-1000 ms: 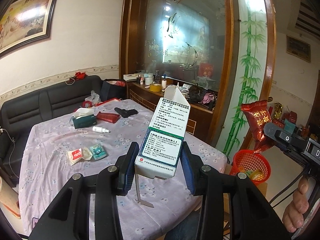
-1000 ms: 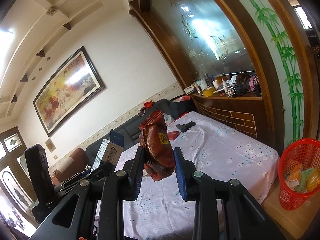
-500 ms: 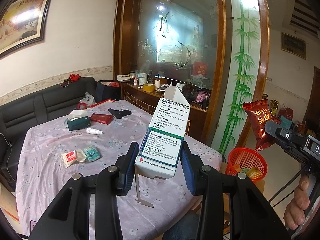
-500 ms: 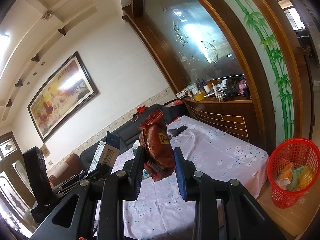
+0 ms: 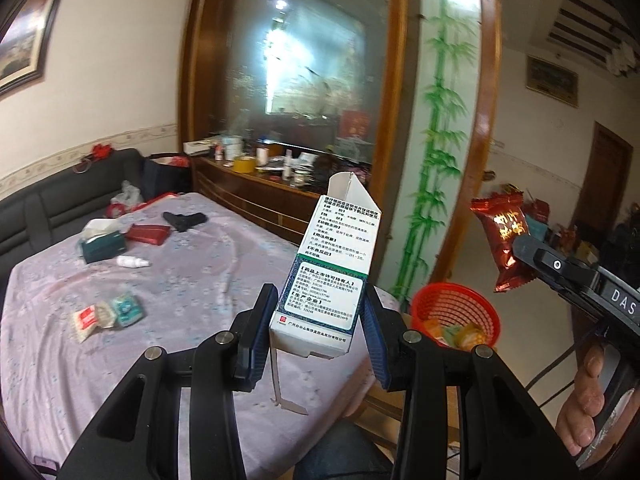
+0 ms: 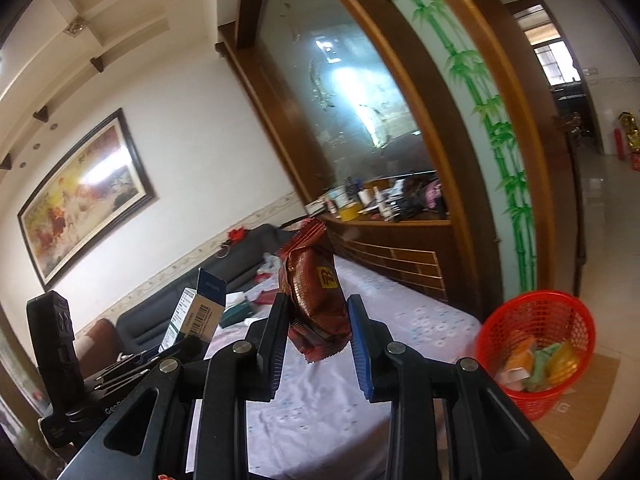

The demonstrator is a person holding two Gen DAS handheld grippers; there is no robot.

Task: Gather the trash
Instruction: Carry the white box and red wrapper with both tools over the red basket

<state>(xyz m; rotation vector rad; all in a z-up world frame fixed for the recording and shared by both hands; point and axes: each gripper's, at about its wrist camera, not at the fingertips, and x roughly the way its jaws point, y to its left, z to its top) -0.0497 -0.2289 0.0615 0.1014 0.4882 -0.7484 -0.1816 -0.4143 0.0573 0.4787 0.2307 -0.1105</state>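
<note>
Gripping box [image 5: 327,280], wrapper [image 6: 316,300], beside basket [image 6: 536,316]

Two grippers are seen: the left gripper [image 5: 316,322] and the right gripper [image 6: 318,326]. One white medicine box [image 5: 328,276] and one red snack wrapper [image 6: 314,292] are counted at frame centre. One red basket [image 5: 434,304] is seen lower right. Three small packets [image 5: 106,314] are counted at lower left on the counter [image 5: 192,280].

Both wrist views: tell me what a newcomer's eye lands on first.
The white medicine box, clamped upright in the left gripper above the tablecloth. Then the red snack packet pinched in the right gripper, and the red trash basket on the floor beyond the table's corner.
</note>
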